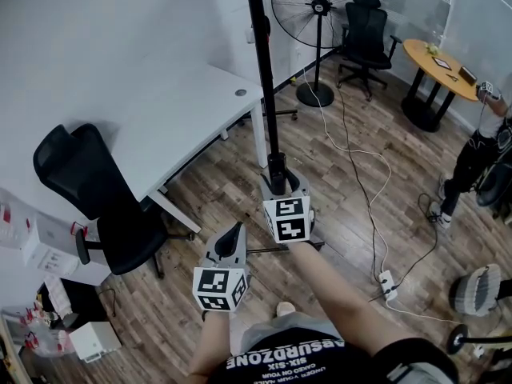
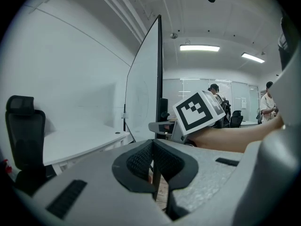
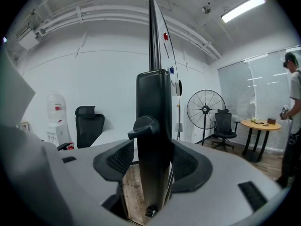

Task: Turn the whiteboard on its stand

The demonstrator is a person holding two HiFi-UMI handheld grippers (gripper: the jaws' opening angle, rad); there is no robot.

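whiteboard (image 2: 143, 88): white face, black frame | upright, seen edge-on | black stand post (image 3: 153, 173) with knob (image 3: 143, 126) | on wood floor (image 1: 336, 238)

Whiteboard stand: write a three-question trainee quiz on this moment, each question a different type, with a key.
1. True or false: the right gripper is clamped on the black upright of the whiteboard stand.
2. The left gripper has its jaws: A) closed on nothing; B) closed on a cable; C) wide open around a chair arm.
3. In the head view, what stands just image-left of the office chair at the top?

Key: 1 true; 2 A; 3 floor fan.
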